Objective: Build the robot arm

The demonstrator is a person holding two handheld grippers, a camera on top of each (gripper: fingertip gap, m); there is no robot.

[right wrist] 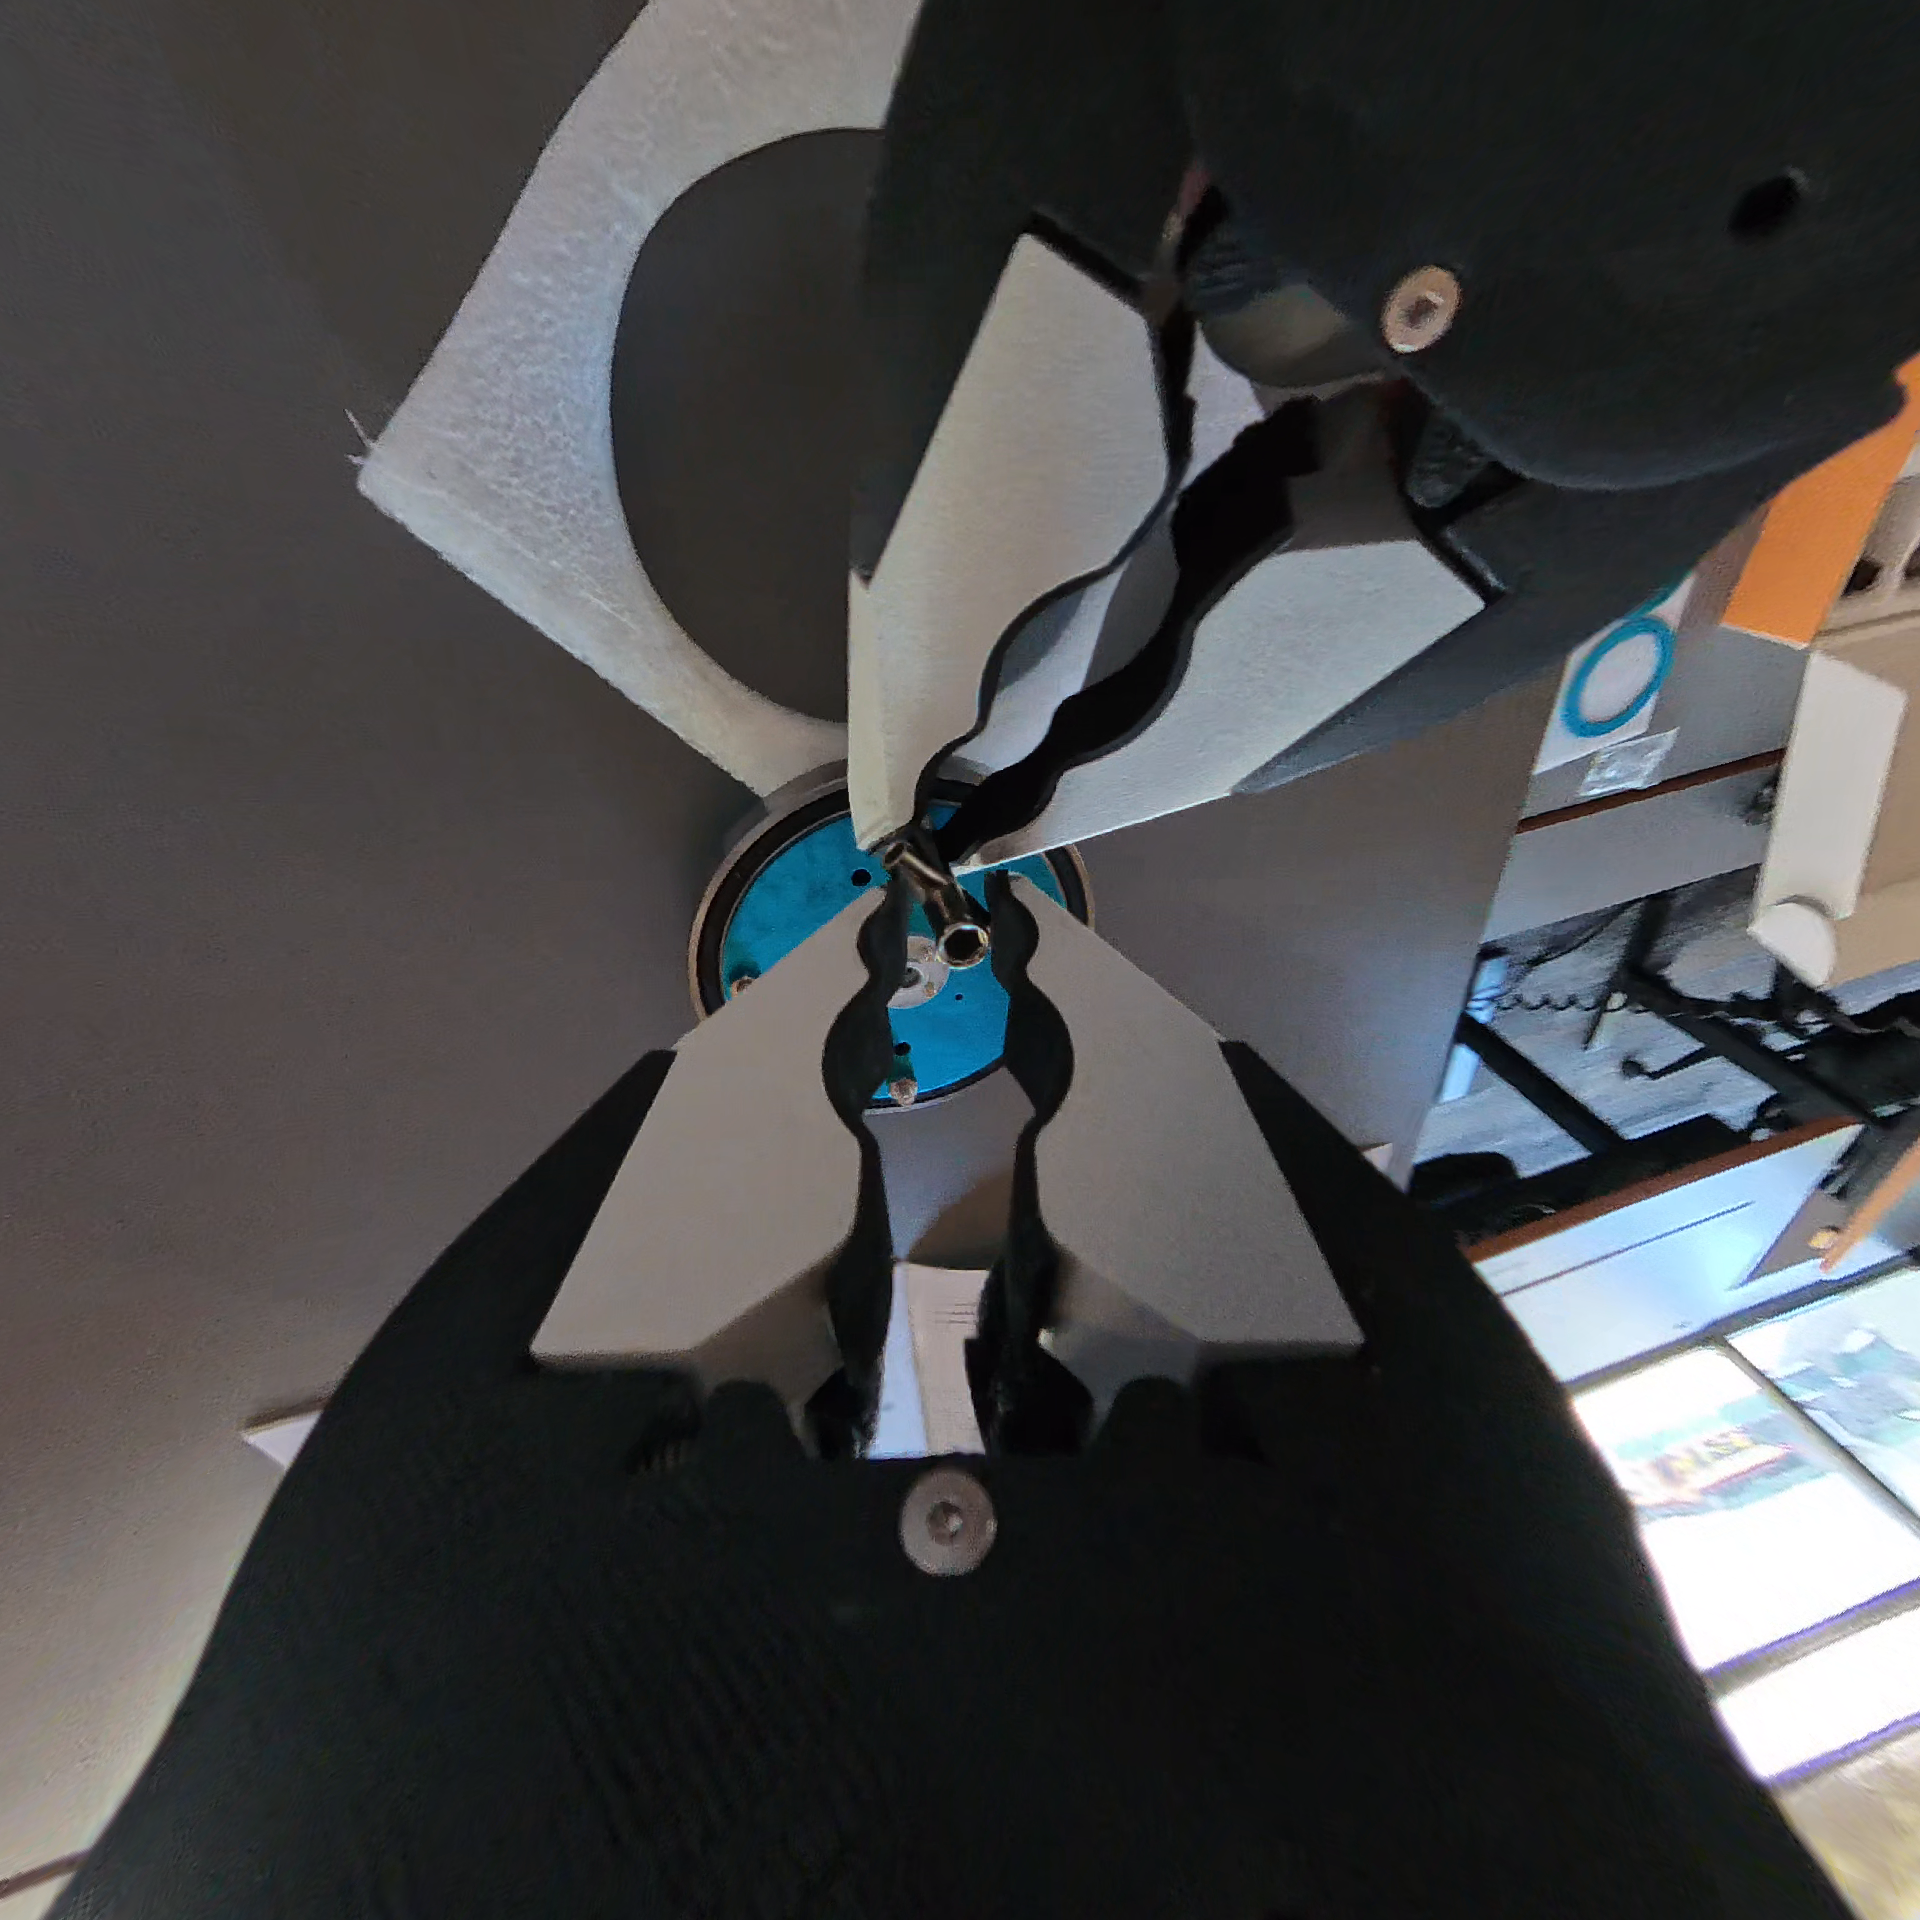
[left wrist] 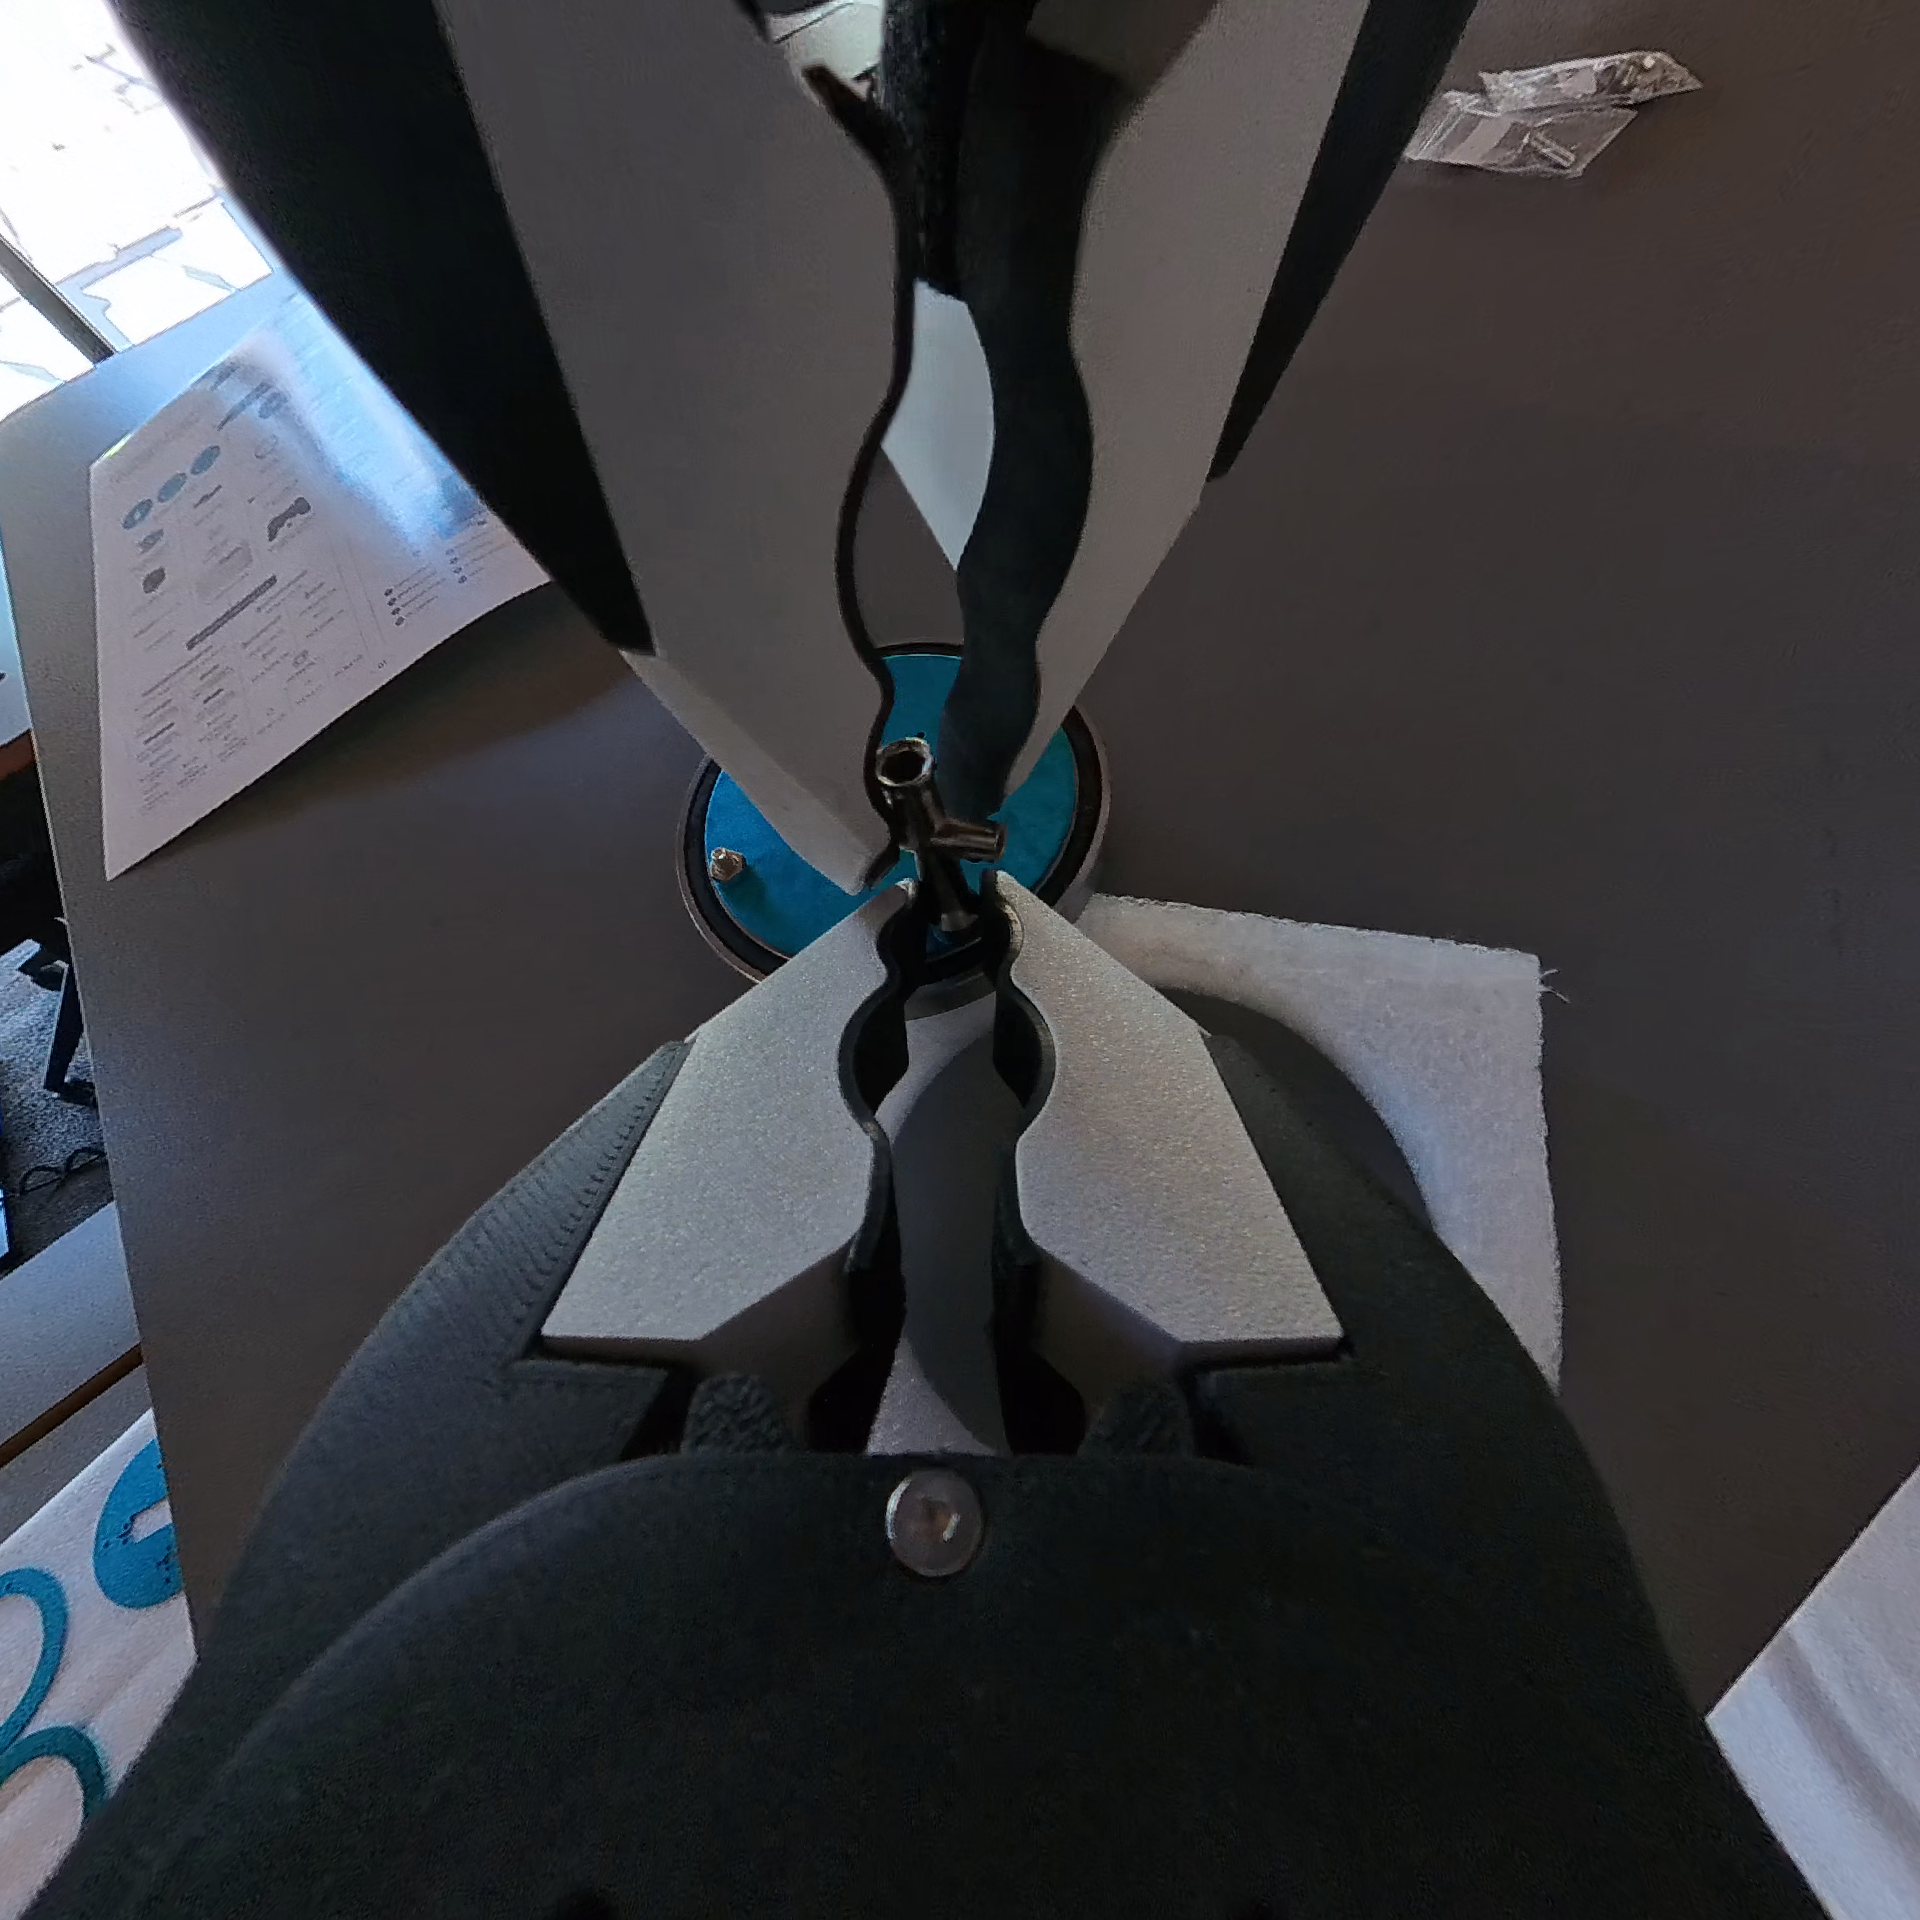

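A small metal cross wrench [left wrist: 928, 831] hangs over a blue disc wheel [left wrist: 769, 894] with a dark rim that lies on the dark grey table. My left gripper [left wrist: 953, 896] comes in from below in its own view and is shut on one thin arm of the wrench. In the right wrist view the left gripper [right wrist: 914, 847] comes in from the upper right with its tips pinched on the wrench [right wrist: 961, 943]. My right gripper [right wrist: 940, 914] meets it tip to tip over the wheel [right wrist: 800, 904]. Its jaws stand a narrow gap apart around the wrench's socket end. It also shows from above in the left wrist view [left wrist: 935, 844].
A white foam sheet [left wrist: 1403, 1039] with a round cut-out [right wrist: 727, 416] lies beside the wheel. A small bolt [left wrist: 724, 862] stands on the blue disc. A printed instruction sheet [left wrist: 260, 582] lies at the left, clear plastic bags [left wrist: 1538, 114] at the far right, and teal rings on white paper [left wrist: 62, 1662] at the near left. Both grippers' tips are close together, under 4 cm apart.
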